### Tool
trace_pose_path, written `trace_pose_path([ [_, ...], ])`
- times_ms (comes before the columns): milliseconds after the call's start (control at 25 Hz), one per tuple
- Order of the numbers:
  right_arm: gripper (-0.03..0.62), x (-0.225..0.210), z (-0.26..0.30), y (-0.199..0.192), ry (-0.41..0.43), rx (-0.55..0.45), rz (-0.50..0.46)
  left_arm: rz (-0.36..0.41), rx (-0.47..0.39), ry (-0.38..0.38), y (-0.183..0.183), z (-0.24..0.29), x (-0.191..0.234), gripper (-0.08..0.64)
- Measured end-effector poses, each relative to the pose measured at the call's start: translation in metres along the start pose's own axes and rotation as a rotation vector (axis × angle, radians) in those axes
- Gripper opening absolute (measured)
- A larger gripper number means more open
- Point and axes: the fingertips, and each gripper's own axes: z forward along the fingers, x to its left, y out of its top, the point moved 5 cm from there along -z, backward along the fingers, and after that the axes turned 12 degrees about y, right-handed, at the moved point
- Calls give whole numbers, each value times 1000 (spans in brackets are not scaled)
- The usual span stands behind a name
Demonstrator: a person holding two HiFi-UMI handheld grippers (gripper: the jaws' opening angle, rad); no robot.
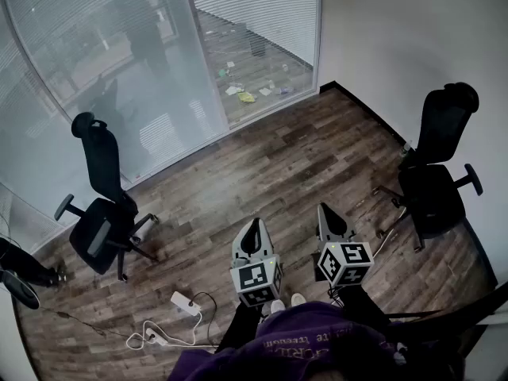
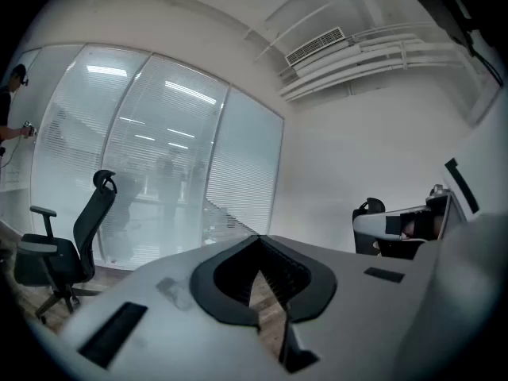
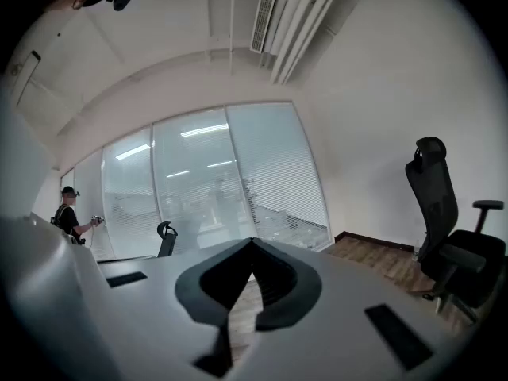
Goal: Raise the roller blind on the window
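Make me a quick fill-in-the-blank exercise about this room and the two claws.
1. The left claw and right claw are both ____, gripping nothing.
2. The floor is ____ planking.
3. The white power strip lies on the person's ____ side.
Missing words: shut; wooden; left.

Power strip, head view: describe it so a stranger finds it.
Start at the curved glass wall, then the black office chair before it. On the floor between that chair and the left gripper lies the white power strip, a flat white block, unlike the looped cables beside it.
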Motion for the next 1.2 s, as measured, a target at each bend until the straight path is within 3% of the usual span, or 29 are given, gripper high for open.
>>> trace_pose_path([
  [240, -2, 0, 0, -2, -18, 29, -7, -4, -4, 3, 2, -1, 3, 0],
  [680, -2, 6, 8, -1, -13, -7, 13, -25, 4, 13, 15, -5, 9, 0],
  [880, -2, 19, 12, -12, -25, 36, -23, -21, 25, 32, -3, -8, 31, 0],
  [1200, -2, 22, 23, -18, -33, 16, -34, -41, 59, 15, -18, 1, 41, 0],
])
